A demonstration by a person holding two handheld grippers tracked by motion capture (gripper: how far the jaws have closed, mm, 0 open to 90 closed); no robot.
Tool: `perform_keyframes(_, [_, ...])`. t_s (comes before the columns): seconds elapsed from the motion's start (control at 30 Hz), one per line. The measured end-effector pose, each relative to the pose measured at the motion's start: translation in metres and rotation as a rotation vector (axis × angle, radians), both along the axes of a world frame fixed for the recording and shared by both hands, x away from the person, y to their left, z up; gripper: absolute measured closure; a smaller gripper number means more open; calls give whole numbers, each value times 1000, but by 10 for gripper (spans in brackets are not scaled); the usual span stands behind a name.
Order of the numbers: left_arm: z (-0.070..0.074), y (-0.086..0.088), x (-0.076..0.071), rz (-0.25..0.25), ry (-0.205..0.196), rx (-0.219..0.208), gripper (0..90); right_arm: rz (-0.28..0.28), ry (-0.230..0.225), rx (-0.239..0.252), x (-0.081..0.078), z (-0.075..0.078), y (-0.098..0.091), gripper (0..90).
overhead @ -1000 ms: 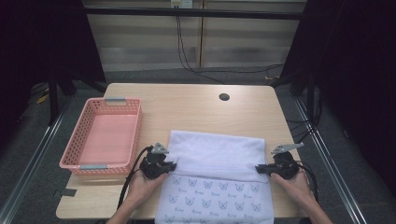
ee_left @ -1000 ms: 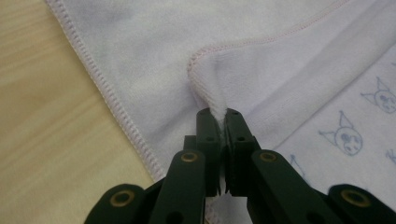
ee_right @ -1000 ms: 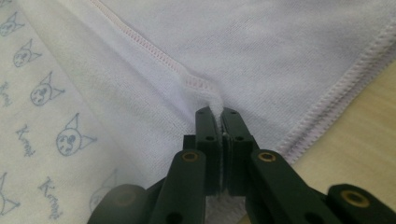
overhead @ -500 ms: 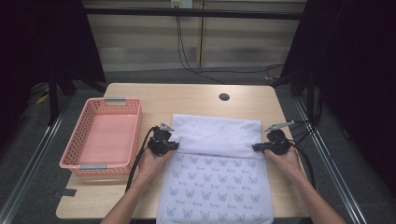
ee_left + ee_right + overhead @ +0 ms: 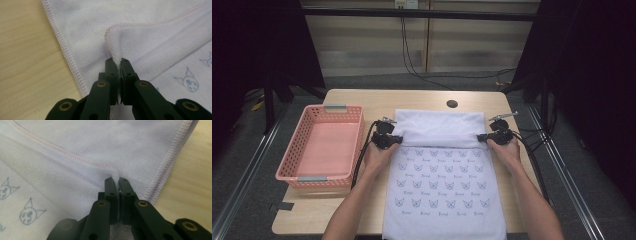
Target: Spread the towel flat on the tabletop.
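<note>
Left hand-held gripper (image 5: 398, 139), left of centre in the high view: jaws pressed together, pinching the stitched hem of the white towel (image 5: 444, 175) at the corner of its folded-over flap. Same grip up close in the left gripper view (image 5: 116, 61), where a ridge of terry cloth rises from between the jaw tips. Right hand-held gripper (image 5: 481, 137), right of centre in the high view: likewise clamped tight on the opposite corner of the flap; in the right gripper view (image 5: 116, 180), a thin fold of towel caught between the tips.

Towel spread down the middle of the table (image 5: 362, 102), running to the bottom edge of the frame, with the plain flap folded across its upper part and the printed side (small cat-like faces) showing below.

From the high view alone: the pink basket (image 5: 323, 145) at the left of the table, and both forearms entering from the bottom. From the gripper views alone: pink stitching along the hems, and bare wood beside the towel's edge.
</note>
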State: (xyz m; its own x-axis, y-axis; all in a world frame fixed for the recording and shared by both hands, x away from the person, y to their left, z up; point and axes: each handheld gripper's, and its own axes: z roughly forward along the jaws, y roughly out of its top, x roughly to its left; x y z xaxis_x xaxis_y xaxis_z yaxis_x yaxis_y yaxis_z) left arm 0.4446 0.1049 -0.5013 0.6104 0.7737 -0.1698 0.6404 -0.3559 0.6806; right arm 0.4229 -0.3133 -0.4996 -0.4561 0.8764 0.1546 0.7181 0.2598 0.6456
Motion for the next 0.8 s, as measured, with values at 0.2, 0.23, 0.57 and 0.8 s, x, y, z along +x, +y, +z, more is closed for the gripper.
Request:
perform_keyframes(0.2, [-1,0,13,32,12,-19,867,-29,-17,-24,16,0,6,873])
perform_keyframes(0.23, [-1,0,14,36,11,-27,867,-39,-23,-17,17,-1,6,873])
perform_keyframes(0.57, [-3,4,22,43,33,-65,868,-76,-40,-16,25,-2,7,874])
perform_keyframes(0.8, [26,8,13,13,-8,-134,868,-43,-98,140,22,27,-13,876])
